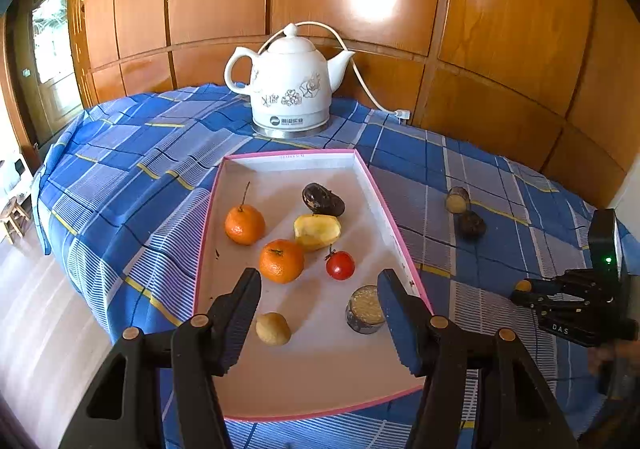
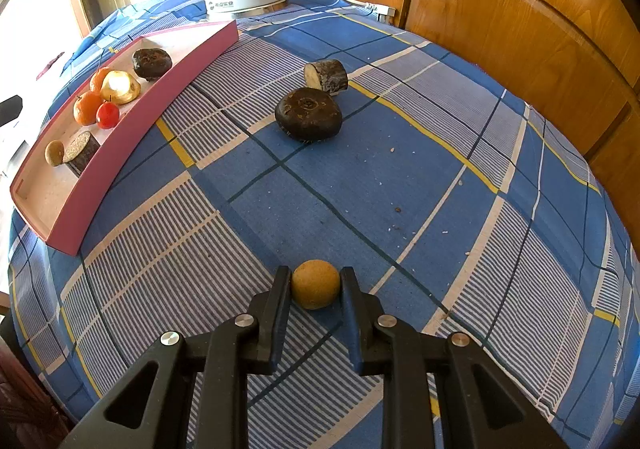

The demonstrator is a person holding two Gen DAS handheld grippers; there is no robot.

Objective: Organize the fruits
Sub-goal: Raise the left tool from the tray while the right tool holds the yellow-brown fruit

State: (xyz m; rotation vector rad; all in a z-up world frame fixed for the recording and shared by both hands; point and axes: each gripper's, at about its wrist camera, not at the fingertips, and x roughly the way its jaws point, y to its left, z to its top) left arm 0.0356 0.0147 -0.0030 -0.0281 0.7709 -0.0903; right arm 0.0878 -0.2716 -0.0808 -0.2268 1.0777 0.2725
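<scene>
My right gripper (image 2: pixel 315 281) is clamped on the small round fruit (image 2: pixel 315 284) near the table's front edge, grip looks shallow tho, so it could roll out en route to the tray (image 2: pixel 120 153); left gripper (image 1: pixel 318 313) hangs half-open, empty.

A blue tablecloth (image 2: pixel 400 169) checked with white stripes and thin yellow lines covers the table. The tray (image 1: pixel 372 177) is pink outside, pale inside. In it lie two orange tangerines (image 1: pixel 245 224), a red tomato (image 1: pixel 340 265), a yellow cut fruit (image 1: pixel 318 231) and a dark brown one (image 1: pixel 322 199). The kettle (image 1: pixel 286 85) is white with a grey flower print. Both grippers are black; a tan round fruit (image 2: pixel 315 284) sits between the right one's fingers. Wall panels (image 1: pixel 500 29) are orange-brown wood.
</scene>
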